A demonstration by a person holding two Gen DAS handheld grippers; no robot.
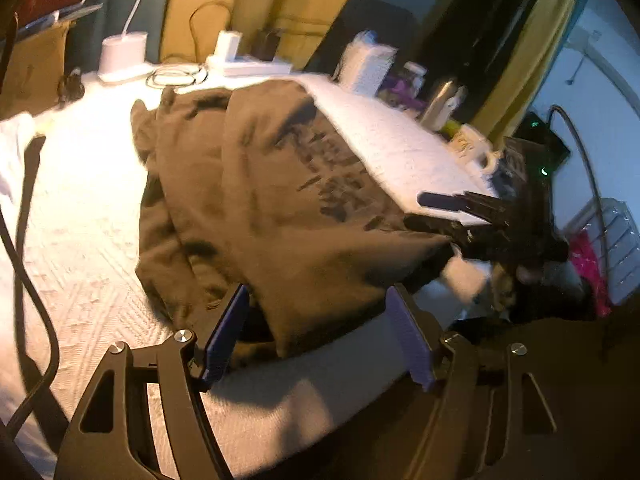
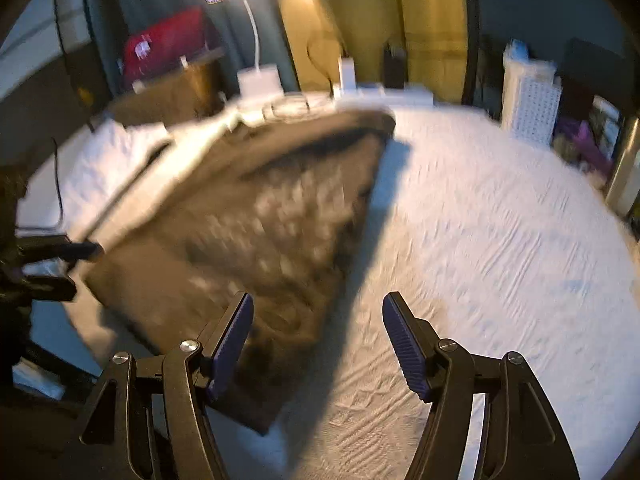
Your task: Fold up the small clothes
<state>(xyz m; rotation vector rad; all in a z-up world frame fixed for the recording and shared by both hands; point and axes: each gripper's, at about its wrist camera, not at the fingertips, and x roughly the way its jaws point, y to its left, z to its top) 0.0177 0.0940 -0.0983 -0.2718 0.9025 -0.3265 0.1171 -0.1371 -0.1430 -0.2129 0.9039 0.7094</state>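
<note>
1. The left gripper [image 1: 318, 336] has its jaws parted, blue pads [image 1: 226, 336] on either side of the near hem of the brown garment [image 1: 256, 184]. The cloth lies slack between them and neither pad presses on it, so it reads as released, probably because this edge is already where the fold wants it.

2. The right gripper [image 2: 316, 344] is also spread, with nothing between its pads [image 2: 404, 344]. It hangs over the near right corner of the garment [image 2: 256, 236], half over cloth and half over the white bed cover [image 2: 480, 240], which suits either a fresh pinch at that corner or a pull clear.

3. In the left wrist view the right gripper [image 1: 448, 212] sits at the garment's far side edge with its fingers apart. With one tool at each side, the fabric can be laid down evenly.

4. The brown garment lies on the bed cover [image 1: 80, 216], doubled over itself lengthwise, its dark print facing up. It looks partly folded; a further fold across seems to remain.

5. A white lamp [image 1: 122, 54] and a coil of cable [image 1: 176, 76] stand at the far edge, well apart from the cloth and out of the way.
</note>
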